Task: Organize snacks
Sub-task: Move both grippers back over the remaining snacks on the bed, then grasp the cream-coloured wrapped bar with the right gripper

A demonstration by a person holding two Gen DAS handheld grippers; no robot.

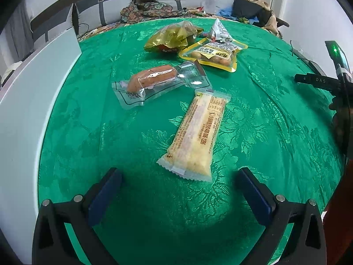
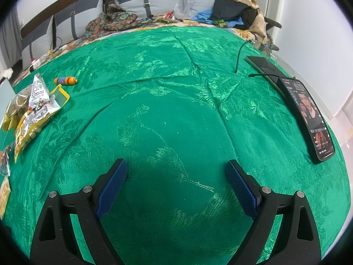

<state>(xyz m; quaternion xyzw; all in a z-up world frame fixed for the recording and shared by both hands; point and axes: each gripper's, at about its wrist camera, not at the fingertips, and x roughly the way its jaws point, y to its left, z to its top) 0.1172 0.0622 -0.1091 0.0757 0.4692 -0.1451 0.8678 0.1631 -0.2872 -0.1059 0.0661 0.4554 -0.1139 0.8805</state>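
Observation:
On the green tablecloth (image 1: pixel 264 132) a pale yellow snack bar (image 1: pixel 196 137) lies just ahead of my left gripper (image 1: pixel 178 172), which is open and empty. Beyond it rest a sausage in clear wrap (image 1: pixel 154 81), a yellow-edged pouch (image 1: pixel 216 55), a gold bag (image 1: pixel 174 37) and a white packet (image 1: pixel 218 29). My right gripper (image 2: pixel 176 165) is open over bare cloth (image 2: pixel 176 88). In the right wrist view the same pile sits far left: the pouch (image 2: pixel 33 121), the white packet (image 2: pixel 39 90), the gold bag (image 2: pixel 15 108). A small orange sausage (image 2: pixel 65 80) lies apart from them.
A white box wall (image 1: pixel 28 110) stands along the left. A lit phone (image 2: pixel 308 117) and a dark tablet with a cable (image 2: pixel 264 66) lie at the right edge. Cushions, patterned cloth and clothes (image 2: pixel 231 11) fill the sofa behind. The other gripper's body (image 1: pixel 331 84) shows at right.

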